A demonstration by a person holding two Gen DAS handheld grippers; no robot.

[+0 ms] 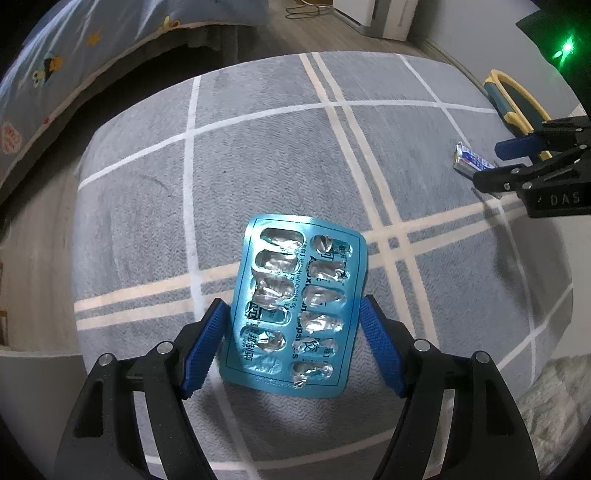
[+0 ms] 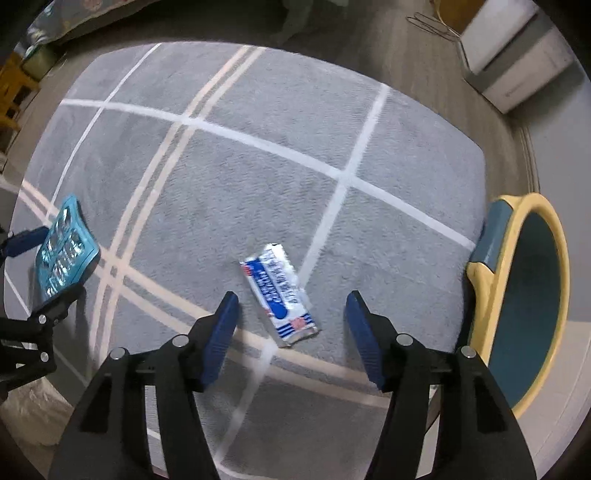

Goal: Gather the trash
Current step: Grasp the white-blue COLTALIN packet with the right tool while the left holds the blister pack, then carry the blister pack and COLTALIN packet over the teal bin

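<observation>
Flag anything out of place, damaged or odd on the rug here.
Two stray bits of litter lie on the grey rug: a blue blister pack with every pocket's foil torn open, between the left gripper's fingers, and a crumpled silver-and-blue sachet lying askew.

Setting: domestic bedroom, floor level. Evidence: grey plaid rug laid over wood-look flooring; bed with cartoon-print blue bedding at 10 o'clock in the left wrist view; white low appliance or cabinet against the wall at 1 o'clock in the right wrist view, loose cable beside it. Also present: a teal bin with yellow rim at 3 o'clock, just off the rug's edge.
</observation>
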